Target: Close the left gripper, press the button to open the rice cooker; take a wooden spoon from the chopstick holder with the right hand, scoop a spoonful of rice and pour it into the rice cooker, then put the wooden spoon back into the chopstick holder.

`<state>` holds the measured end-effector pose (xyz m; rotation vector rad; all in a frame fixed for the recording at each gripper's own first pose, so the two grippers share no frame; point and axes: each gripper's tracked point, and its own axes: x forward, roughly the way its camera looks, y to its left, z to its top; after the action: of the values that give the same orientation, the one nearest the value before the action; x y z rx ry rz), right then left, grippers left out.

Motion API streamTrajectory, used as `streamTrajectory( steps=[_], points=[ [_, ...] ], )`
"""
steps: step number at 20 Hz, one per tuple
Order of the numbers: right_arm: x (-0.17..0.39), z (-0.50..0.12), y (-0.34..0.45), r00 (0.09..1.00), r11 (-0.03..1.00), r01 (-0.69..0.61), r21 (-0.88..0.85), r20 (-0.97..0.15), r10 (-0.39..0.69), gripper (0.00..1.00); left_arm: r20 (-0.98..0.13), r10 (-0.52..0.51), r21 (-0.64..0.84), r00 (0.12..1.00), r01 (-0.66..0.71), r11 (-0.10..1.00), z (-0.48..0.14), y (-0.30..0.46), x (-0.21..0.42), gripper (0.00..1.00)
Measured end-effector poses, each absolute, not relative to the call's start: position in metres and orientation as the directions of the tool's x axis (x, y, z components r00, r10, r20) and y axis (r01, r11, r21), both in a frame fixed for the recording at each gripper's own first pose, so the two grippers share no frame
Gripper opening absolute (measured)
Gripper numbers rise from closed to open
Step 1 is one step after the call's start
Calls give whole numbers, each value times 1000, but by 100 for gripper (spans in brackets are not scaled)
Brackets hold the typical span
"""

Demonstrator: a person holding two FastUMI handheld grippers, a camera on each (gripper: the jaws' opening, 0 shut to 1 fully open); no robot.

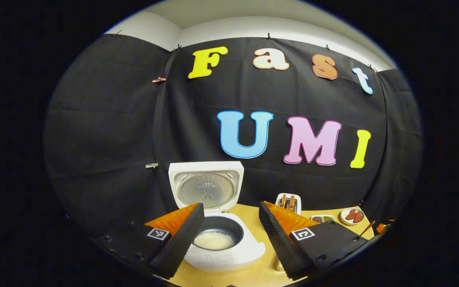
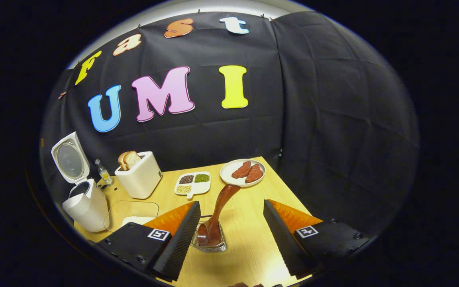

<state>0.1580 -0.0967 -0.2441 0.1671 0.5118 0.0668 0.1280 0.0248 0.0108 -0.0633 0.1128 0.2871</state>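
Both grippers are seen w/ fingers spread wide, nothing gripped or touched. Left gripper is held above the rice cooker, which sits on the wooden table w/ lid raised upright; white rice is seen in the inner pot. Pot's near-left side is cut off by the left finger. Right gripper is held apart over the chopstick holder, a wire rack between the fingers; the wooden spoon is stood in it, bowl down, handle leaned up and to the right toward a plate of reddish pieces. Holder's left edge is hidden by the left finger. A clear container w/ rice is partly blocked by the gripper body. Toaster w/ bread, a divided dish and a small bottle are seen behind.
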Motion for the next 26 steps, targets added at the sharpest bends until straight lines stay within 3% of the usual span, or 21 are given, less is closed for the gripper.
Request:
streamTrajectory(
  steps=[10,17,22,26],
  points=[
    [101,-219,-104,879,988,56,145,-476,20,99,-124,296,-117,947,-310,943,57,124,231,95],
    [71,-195,-103,885,988,115,106,-462,-54,98,-210,285,-87,935,-308,947,14,175,307,95],
    [49,-188,-94,885,990,118,82,-460,-67,98,-163,285,-96,945,-303,948,15,196,347,95],
    [35,-196,-85,871,991,109,79,-487,-57,99,-238,283,-109,929,-315,943,-8,204,370,95]
  ],
)
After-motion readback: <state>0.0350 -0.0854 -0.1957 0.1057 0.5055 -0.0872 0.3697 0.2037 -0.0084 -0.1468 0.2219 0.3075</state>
